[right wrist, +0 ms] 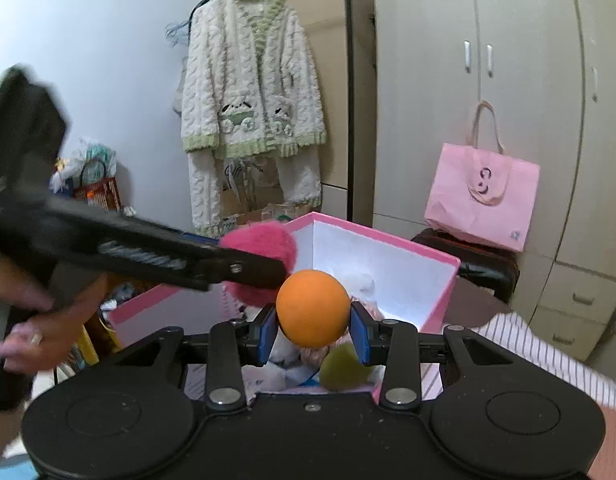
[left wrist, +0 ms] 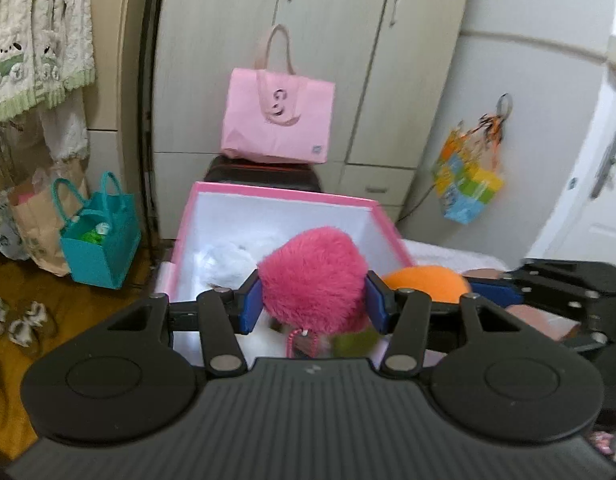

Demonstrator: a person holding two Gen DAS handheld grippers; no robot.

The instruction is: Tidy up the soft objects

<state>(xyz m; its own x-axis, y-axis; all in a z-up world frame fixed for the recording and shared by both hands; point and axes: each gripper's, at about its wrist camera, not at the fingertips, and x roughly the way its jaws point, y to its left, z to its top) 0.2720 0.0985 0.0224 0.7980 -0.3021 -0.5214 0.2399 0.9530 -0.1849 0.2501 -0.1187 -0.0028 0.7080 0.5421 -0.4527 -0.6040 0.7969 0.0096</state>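
Note:
My left gripper (left wrist: 314, 300) is shut on a fluffy pink pom-pom (left wrist: 314, 276), its blue pads pressing both sides; a pink cord and tag hang below it. My right gripper (right wrist: 314, 330) is shut on a smooth orange ball (right wrist: 312, 308). Both are held over an open pink box (left wrist: 284, 192) with white inner walls (right wrist: 372, 256). Inside lie white soft items (left wrist: 228, 260) and a green ball (right wrist: 342, 364). The left wrist view shows the orange ball (left wrist: 426, 284) to the right, in the other gripper. The right wrist view shows the pom-pom (right wrist: 264, 248) at the left, in the dark left gripper.
A pink tote (left wrist: 278, 120) rests on a dark case behind the box, before beige cupboards. A teal bag (left wrist: 100, 236) and paper bag stand on the wooden floor at left. A knitted cardigan (right wrist: 252, 80) hangs on a rail. A colourful bag (left wrist: 466, 184) hangs near the door. A hand (right wrist: 40, 332) holds the left gripper.

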